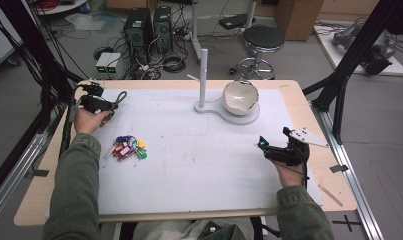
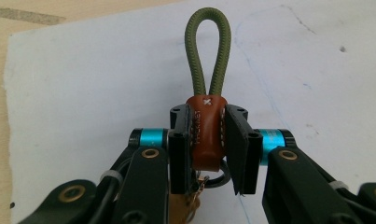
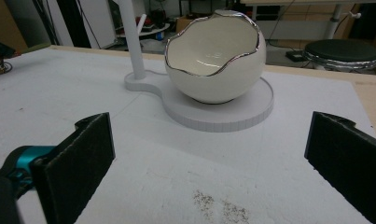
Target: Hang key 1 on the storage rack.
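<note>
My left gripper [image 2: 207, 140] is shut on a keychain: its brown leather tab [image 2: 205, 133] sits between the jaws, and an olive cord loop [image 2: 208, 49] sticks out beyond them. In the high view this gripper [image 1: 108, 106] is at the table's far left, the cord loop [image 1: 120, 97] pointing right. My right gripper [image 1: 263, 145] rests near the right edge; its jaws stand wide apart with nothing between them [image 3: 209, 154]. A white egg-shaped bowl [image 1: 240, 97] [image 3: 213, 58] stands on a white stand base [image 1: 228, 113] with an upright post [image 1: 203, 75].
A bunch of coloured key tags [image 1: 128, 148] lies on the white mat [image 1: 199, 160] at the left. The wooden table edge [image 1: 319, 165] borders the mat. A stool [image 1: 262, 40], computer towers [image 1: 139, 27] and cables are on the floor beyond.
</note>
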Demonstrator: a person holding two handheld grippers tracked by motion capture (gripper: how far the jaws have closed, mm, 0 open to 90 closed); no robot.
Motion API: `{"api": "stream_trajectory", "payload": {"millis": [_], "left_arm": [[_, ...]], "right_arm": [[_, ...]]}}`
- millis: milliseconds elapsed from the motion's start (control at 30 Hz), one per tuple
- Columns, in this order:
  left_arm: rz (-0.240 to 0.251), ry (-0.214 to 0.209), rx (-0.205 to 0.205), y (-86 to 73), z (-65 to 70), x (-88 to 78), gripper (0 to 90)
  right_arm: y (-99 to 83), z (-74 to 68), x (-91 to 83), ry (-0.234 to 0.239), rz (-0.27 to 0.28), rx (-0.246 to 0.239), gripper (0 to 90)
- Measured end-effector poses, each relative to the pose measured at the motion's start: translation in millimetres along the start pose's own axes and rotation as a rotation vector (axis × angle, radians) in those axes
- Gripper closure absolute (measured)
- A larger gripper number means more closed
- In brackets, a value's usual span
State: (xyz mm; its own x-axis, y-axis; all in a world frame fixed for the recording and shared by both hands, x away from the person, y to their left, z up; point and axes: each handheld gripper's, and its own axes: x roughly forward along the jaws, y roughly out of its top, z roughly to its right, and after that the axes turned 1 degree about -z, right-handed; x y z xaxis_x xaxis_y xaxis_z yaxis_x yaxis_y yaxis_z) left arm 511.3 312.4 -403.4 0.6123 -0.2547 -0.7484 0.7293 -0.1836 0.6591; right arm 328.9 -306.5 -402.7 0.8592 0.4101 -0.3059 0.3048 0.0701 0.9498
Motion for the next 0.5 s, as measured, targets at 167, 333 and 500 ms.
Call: {"api": "stream_trajectory", "payload": {"millis": [167, 333, 500], "left_arm": [[0.007, -0.014, 0.004, 2.8, 4.7, -6.7, 71.9], [0.016, -0.018, -0.002, 5.0, 7.5, -15.2, 71.9], [0.031, -0.037, -0.01, 7.9, 9.5, -26.9, 71.8]], "right_arm": [[0.0, 0.0, 0.1, 0.004, 0.001, 0.0, 0.6], [0.1, 0.7, 0.2, 0.008, 0.002, 0.002, 0.6], [0.2, 0.5, -0.1, 0.014, 0.005, 0.004, 0.6]]}}
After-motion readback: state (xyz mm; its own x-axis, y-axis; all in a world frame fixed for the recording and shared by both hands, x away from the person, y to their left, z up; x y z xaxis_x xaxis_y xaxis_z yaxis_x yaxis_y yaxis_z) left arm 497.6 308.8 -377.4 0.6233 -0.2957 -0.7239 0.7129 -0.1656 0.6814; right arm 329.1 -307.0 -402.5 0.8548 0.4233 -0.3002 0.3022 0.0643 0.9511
